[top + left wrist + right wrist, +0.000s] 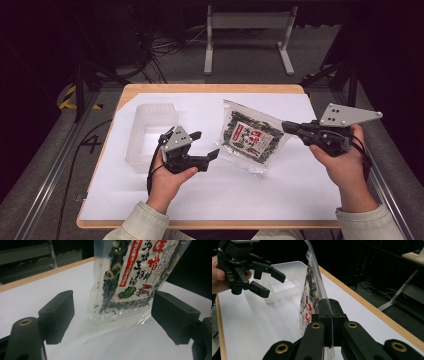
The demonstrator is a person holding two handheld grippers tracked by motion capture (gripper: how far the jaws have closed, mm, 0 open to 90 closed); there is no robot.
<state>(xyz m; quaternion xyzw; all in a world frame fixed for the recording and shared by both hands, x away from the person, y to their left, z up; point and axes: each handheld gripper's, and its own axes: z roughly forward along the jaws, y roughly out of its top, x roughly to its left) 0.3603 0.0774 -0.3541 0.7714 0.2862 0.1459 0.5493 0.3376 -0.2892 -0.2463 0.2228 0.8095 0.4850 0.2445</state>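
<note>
Presently the snack bag (pixel 250 141) is held clear of the white table (pixel 200 200), clamped at its edge by the right gripper (pixel 287 127), whose jaws are pressed together on the film. The left gripper (pixel 206 145), jaws apart and holding nothing, is pointed at the bag's lower end, which hangs just beyond its fingertips (pixel 58 315). The bag's long axis is tilted upward. The clear plastic bin (pixel 150 135) is left of both grippers, nearer the left one, with open tabletop between.
</note>
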